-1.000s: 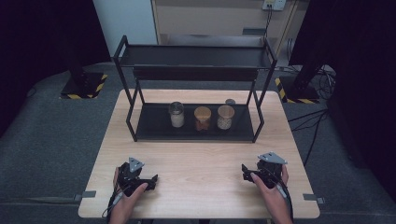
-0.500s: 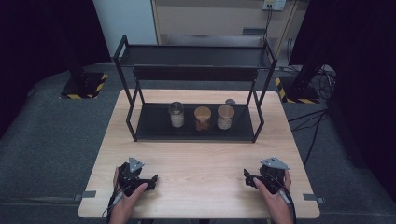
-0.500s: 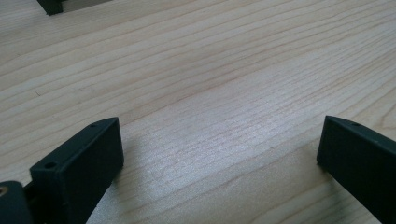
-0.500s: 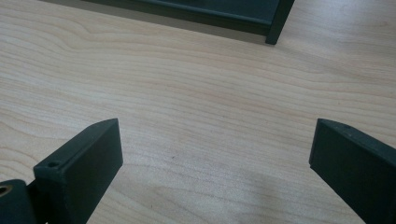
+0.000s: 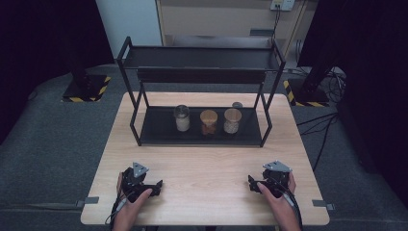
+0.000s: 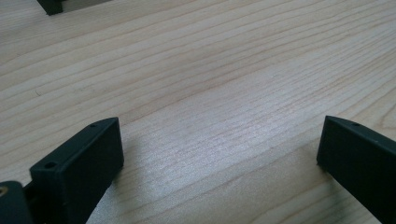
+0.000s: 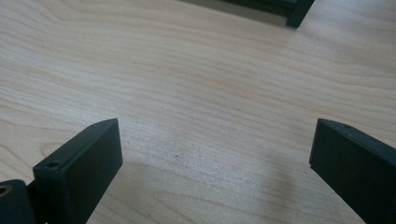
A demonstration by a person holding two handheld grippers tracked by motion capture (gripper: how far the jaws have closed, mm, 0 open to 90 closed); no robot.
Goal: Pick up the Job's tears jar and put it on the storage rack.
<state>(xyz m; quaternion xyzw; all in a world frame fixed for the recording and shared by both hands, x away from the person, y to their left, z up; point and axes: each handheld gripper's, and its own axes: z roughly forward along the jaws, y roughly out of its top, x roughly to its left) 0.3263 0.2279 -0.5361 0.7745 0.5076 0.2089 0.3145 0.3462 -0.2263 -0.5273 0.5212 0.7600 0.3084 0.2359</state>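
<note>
The left gripper (image 5: 155,185) and the right gripper (image 5: 251,182) are lying low on the near edge of the pale wooden table (image 5: 207,159), both with jaws spread wide and gripping nothing. Three glass jars, a white-filled one (image 5: 182,118), a cork-lidded brown one (image 5: 209,122) and a cork-lidded pale one (image 5: 232,120), are standing in a row on the lower shelf of the black metal rack (image 5: 199,77), well apart from both grippers.

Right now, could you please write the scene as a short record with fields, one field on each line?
table: light wooden table
rack: black two-level rack at the far half of the table
jars: three jars on the lower shelf, glass-lidded jar, middle jar, right jar
left gripper: open, low over bare wood, holding nothing
right gripper: open, low over bare wood, holding nothing
</note>
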